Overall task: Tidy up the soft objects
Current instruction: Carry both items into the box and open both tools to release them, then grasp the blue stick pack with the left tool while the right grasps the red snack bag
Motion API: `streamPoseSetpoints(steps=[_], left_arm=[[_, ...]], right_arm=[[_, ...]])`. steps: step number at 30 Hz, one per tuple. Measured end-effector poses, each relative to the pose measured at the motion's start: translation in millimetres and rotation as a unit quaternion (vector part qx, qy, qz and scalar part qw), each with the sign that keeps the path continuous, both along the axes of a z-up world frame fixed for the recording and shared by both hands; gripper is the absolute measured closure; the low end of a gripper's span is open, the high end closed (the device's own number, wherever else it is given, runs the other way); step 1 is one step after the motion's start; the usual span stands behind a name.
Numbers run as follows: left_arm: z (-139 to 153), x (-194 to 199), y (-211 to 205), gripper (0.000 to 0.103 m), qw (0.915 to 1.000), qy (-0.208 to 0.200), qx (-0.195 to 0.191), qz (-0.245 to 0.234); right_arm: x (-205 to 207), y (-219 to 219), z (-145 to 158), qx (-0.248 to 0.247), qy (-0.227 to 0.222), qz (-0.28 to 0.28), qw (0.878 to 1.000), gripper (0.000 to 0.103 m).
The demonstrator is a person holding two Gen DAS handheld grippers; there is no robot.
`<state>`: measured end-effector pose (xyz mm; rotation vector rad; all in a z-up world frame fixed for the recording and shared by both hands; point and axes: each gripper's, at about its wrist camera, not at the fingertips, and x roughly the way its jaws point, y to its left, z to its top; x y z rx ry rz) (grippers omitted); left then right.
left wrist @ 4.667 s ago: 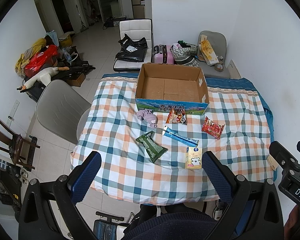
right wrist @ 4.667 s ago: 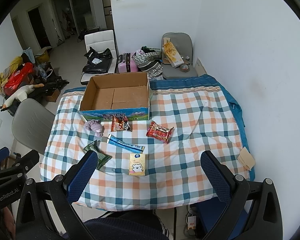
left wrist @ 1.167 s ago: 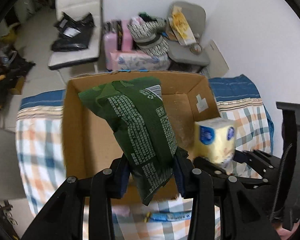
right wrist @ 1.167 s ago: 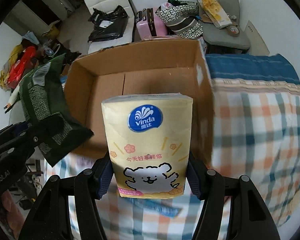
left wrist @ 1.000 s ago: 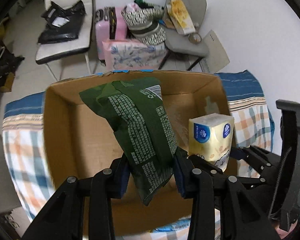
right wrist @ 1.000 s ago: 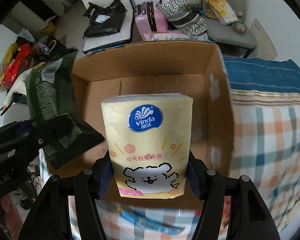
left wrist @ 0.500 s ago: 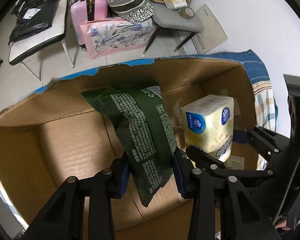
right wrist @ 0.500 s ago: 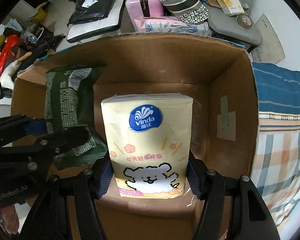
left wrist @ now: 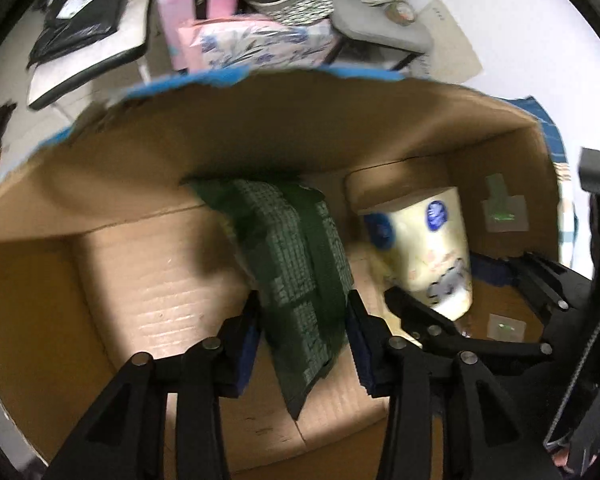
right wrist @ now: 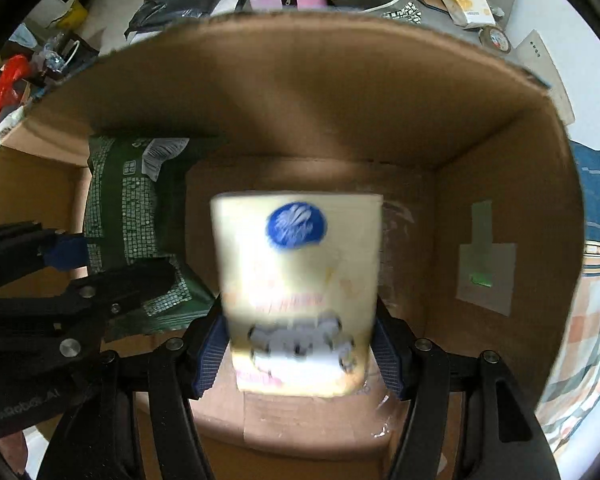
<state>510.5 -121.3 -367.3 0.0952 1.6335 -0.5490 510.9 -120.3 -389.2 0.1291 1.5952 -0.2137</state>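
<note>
Both grippers reach down inside the open cardboard box (left wrist: 148, 280) (right wrist: 340, 92). My left gripper (left wrist: 302, 336) is shut on a dark green snack bag (left wrist: 296, 264), held near the box floor; the bag also shows in the right wrist view (right wrist: 128, 216). My right gripper (right wrist: 296, 352) is shut on a pale yellow tissue pack (right wrist: 298, 292) with a blue logo, close to the box's right wall. The tissue pack (left wrist: 424, 248) stands just right of the green bag in the left wrist view. Both held items are motion-blurred.
Behind the box stand a pink suitcase (left wrist: 196, 4), a floral package (left wrist: 256, 44), a grey chair (left wrist: 380, 24) and a white chair with a black bag (left wrist: 84, 32). The checked tablecloth (right wrist: 592, 312) shows to the right of the box.
Both grippers have moved forward and down, deeper into the box, each still holding its item. The box walls now fill most of both views.
</note>
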Motion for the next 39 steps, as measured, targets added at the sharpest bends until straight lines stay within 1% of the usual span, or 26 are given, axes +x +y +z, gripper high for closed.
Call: streamPoseSetpoints(steps=[1, 2, 3, 4, 5, 6, 7, 9, 10, 11, 13, 15, 19, 24, 26, 29, 32, 33, 35, 37, 38, 39], left_arm=[[0, 0, 2, 0.065, 1.0, 0.002, 0.001, 0.004], [1, 0, 5, 0.062, 0.9999, 0.002, 0.005, 0.01], [3, -1, 8, 0.056, 0.9998, -0.001, 0.01, 0.015], [6, -1, 11, 0.052, 0.9996, -0.006, 0.017, 0.022], [9, -1, 15, 0.041, 0.9994, -0.01, 0.019, 0.028], [13, -2, 18, 0.029, 0.9992, -0.015, 0.02, 0.032], [17, -2, 20, 0.026, 0.9989, -0.021, 0.023, 0.034], [27, -5, 27, 0.017, 0.9979, -0.039, 0.033, 0.039], [32, -7, 31, 0.014, 0.9974, -0.046, 0.039, 0.041], [36, -9, 33, 0.01, 0.9969, -0.051, 0.042, 0.042], [50, -18, 41, 0.009, 0.995, -0.075, 0.047, 0.047], [61, -25, 46, 0.006, 0.9929, -0.093, 0.051, 0.052], [85, -49, 59, 0.006, 0.9867, -0.138, 0.06, 0.062], [114, -85, 71, 0.006, 0.9785, -0.183, 0.062, 0.073], [124, -95, 71, 0.006, 0.9751, -0.198, 0.063, 0.078], [149, -119, 78, 0.006, 0.9684, -0.222, 0.062, 0.095], [169, -141, 86, 0.006, 0.9637, -0.235, 0.053, 0.114], [175, -150, 89, 0.006, 0.9619, -0.238, 0.053, 0.124], [180, -167, 94, 0.006, 0.9614, -0.23, 0.048, 0.144], [174, -188, 97, 0.006, 0.9629, -0.202, 0.033, 0.175], [171, -196, 97, 0.006, 0.964, -0.19, 0.031, 0.183], [160, -207, 96, 0.006, 0.9667, -0.164, 0.025, 0.195]], right_arm=[[0, -2, -2, -0.002, 0.002, 0.001, 1.0, 0.036], [1, -2, -2, -0.005, 0.003, 0.002, 1.0, 0.034], [1, -2, -3, -0.007, 0.003, 0.001, 1.0, 0.032], [2, -2, -1, -0.005, 0.002, -0.001, 1.0, 0.026], [3, -2, 0, -0.006, 0.001, -0.001, 1.0, 0.02], [3, -3, 3, -0.008, -0.002, -0.003, 1.0, 0.017], [3, -3, 8, -0.01, -0.008, -0.004, 1.0, 0.014], [1, -5, 15, -0.01, -0.014, -0.005, 1.0, 0.014], [0, -6, 19, -0.01, -0.017, -0.008, 1.0, 0.012], [-1, -5, 24, -0.009, -0.02, -0.007, 1.0, 0.006], [-6, -2, 32, -0.021, -0.028, -0.005, 0.999, 0.0], [-12, 3, 37, -0.024, -0.032, 0.0, 0.999, 0.0], [-35, 14, 51, -0.035, -0.037, -0.001, 0.999, 0.0], [-66, 39, 74, -0.053, -0.062, -0.004, 0.997, 0.0], [-79, 45, 87, -0.058, -0.076, -0.005, 0.995, 0.0], [-102, 55, 109, -0.058, -0.101, -0.009, 0.993, 0.0], [-125, 63, 132, -0.051, -0.122, -0.01, 0.991, 0.0], [-135, 64, 141, -0.049, -0.128, -0.01, 0.991, 0.0], [-153, 61, 152, -0.04, -0.136, -0.017, 0.99, 0.0], [-177, 54, 159, -0.03, -0.137, -0.029, 0.99, 0.0], [-190, 48, 160, -0.024, -0.134, -0.036, 0.99, 0.0], [-203, 40, 159, -0.02, -0.128, -0.044, 0.991, 0.0]])
